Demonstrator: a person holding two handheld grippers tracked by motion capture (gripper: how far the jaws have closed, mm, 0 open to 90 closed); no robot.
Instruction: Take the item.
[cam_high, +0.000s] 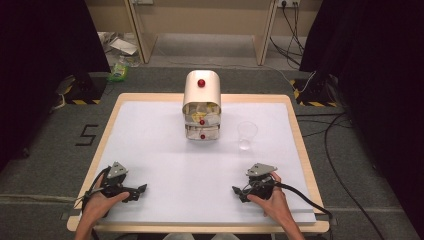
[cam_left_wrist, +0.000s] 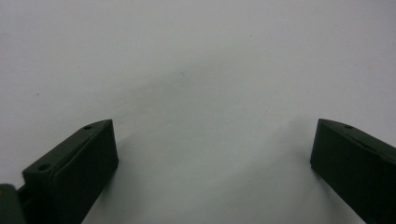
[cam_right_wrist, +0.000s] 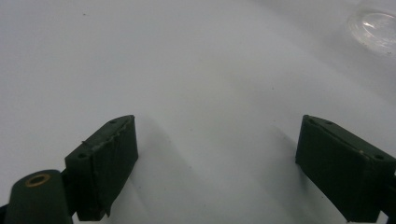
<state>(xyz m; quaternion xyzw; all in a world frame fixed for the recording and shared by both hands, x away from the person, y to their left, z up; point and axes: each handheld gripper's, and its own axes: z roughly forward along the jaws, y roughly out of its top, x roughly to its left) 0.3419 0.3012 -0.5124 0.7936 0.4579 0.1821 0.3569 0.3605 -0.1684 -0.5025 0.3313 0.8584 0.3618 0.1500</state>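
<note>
Two grippers rest on the white worktop (cam_high: 150, 145), left gripper (cam_high: 139, 192) near left, right gripper (cam_high: 238, 192) near right, both jaws apart and empty. Clear cup (cam_high: 247, 135) stands farther off, beside the small drawer cabinet (cam_high: 201, 106).

Clear plastic cup (cam_high: 247, 135), upright and seemingly empty, on the white tabletop just right of the cream drawer cabinet (cam_high: 202, 106).

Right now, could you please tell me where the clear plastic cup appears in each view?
High view: the clear plastic cup stands right of centre, beside the small drawer cabinet.
Left gripper view: not in it.
Right gripper view: top right corner.
Shared landmark: the white table surface.
</note>
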